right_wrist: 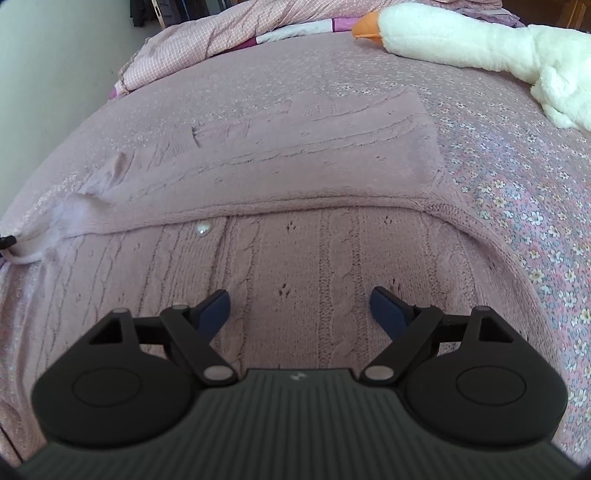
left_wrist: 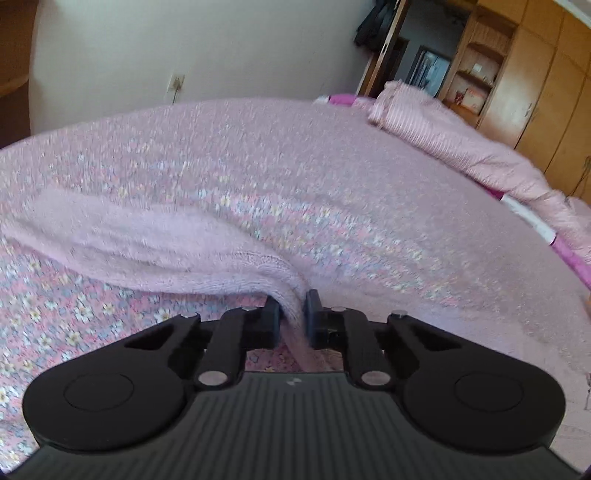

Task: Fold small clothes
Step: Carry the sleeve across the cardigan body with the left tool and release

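Left tool (left_wrist: pixel 292 314): jaws drawn nearly together, pinching a bunched fold of the pink knit cardigan (left_wrist: pixel 147 243); the cloth passes down between the two fingers and hangs below them; from the grip the knit stretches away up and to the left as a long lifted band, its far end flattening onto the bed (left_wrist: pixel 332 166); long axis of this held part runs from the tool toward the left edge of the view; picture somewhat blurred.

Right tool (right_wrist: pixel 300 310): jaws spread wide, holding nothing; both blue fingertips (right_wrist: pixel 216 306) just above or on the cardigan (right_wrist: pixel 295 258), contact cannot be told; cable-knit panel lies directly beneath and ahead of the tool, its ribs running away from the fingers; a folded edge crosses the view left to right just beyond, with one pearl button (right_wrist: pixel 203 228) beside it; a further flat layer of the same knit lies past that edge; garment's long axis runs left to right across the right wrist view.

Surroundings: floral pink bedspread (right_wrist: pixel 517 206) under the garment; white plush goose (right_wrist: pixel 480 40) with orange beak at the far right, well apart from the cardigan; checked pink quilt (right_wrist: pixel 221 33) bunched at the far edge; wooden wardrobe (left_wrist: pixel 535 81) beyond the bed.
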`<state>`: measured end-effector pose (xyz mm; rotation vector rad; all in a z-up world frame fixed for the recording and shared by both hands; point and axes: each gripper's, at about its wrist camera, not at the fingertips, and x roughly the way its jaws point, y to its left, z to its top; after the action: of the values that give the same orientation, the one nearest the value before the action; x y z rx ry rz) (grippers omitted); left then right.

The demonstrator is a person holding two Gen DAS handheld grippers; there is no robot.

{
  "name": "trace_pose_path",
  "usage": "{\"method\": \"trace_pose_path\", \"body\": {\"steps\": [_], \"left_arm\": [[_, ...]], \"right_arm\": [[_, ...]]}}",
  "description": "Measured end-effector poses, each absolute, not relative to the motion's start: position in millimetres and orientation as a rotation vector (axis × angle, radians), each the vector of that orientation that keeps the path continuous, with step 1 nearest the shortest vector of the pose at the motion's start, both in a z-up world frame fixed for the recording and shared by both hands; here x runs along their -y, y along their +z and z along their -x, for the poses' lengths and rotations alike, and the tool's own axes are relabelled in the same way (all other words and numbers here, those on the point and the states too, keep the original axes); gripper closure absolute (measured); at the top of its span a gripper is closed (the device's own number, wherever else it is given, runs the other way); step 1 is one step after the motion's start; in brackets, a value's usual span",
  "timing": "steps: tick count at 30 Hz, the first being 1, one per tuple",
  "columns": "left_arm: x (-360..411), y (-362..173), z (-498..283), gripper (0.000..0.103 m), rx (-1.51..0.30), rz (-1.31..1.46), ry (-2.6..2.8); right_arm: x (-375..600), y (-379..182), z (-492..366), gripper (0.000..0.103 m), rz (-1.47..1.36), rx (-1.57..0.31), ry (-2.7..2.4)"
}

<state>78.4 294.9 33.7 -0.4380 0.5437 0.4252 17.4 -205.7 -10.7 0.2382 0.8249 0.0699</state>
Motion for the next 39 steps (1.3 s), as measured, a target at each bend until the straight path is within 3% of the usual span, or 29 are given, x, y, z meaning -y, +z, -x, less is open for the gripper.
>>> {"method": "trace_pose_path", "body": {"steps": [12, 22, 33, 39], "left_arm": [[-240.9, 108.4, -57.3, 0.089, -0.346, 0.347, 0.268], [-142.5, 139.3, -67.6, 0.089, -0.286, 0.224, 0.131], [-24.4, 74.6, -99.1, 0.089, -0.478, 0.157, -0.081], [-16.4, 23.9, -108.9, 0.088, -0.624, 0.134, -0.141]], "right_arm": [[220.7, -3.7, -15.2, 0.019, -0.335, -0.815, 0.087], [228.3, 4.3, -13.5, 0.020, -0.365, -0.782, 0.076], [237.6, 6.9, -11.4, 0.020, -0.390, -0.757, 0.077], [242.8, 2.7, -6.0, 0.020, -0.411, -0.766, 0.063]]}}
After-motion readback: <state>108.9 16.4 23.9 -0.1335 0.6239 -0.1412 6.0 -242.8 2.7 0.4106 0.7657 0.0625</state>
